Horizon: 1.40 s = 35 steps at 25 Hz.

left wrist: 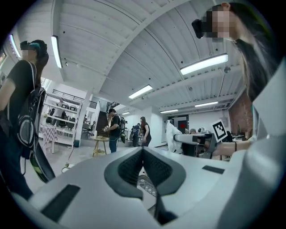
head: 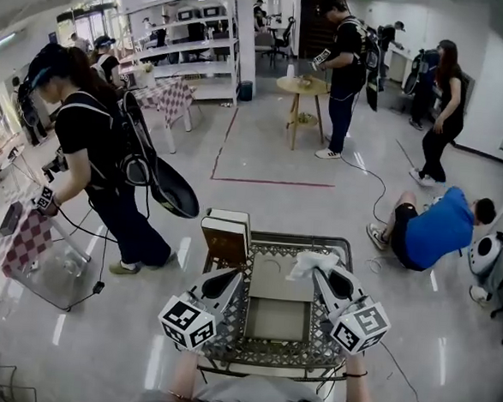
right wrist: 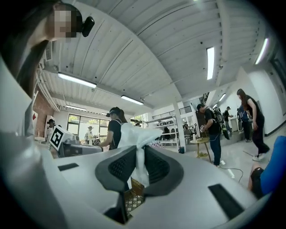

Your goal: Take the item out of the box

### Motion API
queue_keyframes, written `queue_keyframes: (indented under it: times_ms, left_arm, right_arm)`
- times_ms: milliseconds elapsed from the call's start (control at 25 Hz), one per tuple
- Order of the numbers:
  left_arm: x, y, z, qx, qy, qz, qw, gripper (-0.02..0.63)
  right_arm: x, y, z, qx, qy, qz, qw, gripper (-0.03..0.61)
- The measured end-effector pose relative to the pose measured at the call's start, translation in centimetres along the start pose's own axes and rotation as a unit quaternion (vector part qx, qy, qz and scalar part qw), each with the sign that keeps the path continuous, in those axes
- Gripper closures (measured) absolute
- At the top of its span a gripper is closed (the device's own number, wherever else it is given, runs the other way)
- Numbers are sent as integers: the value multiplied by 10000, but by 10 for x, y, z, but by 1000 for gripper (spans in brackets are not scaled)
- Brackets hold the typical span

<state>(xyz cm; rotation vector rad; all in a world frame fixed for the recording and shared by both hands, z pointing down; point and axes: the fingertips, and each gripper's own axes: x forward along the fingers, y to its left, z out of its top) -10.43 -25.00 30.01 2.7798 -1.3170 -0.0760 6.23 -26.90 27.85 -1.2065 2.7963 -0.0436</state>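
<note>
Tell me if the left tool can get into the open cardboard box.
Probably yes. The left tool sits at the left edge of the cardboard box, the top is open, and the right tool, clamped on the white item, is off to its right. The left tool's jaws are together.

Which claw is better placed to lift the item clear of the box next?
Right. The right claw is shut on the white item above the box; the left claw is shut and empty.
</note>
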Motion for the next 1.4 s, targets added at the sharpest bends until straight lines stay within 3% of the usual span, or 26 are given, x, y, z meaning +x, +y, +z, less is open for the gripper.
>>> queue_keyframes:
  times_ms: [280,1400]
  left_arm:
    - [1,0,25,228,-221,-9,9995,596]
    - [-1,-14,25,273,-149,-208,9993,597]
  right_arm:
    - [-4,-3,22,-197,-217,-54,9996,509]
    - [-9,7,20,-359,-222,-56,9991,511]
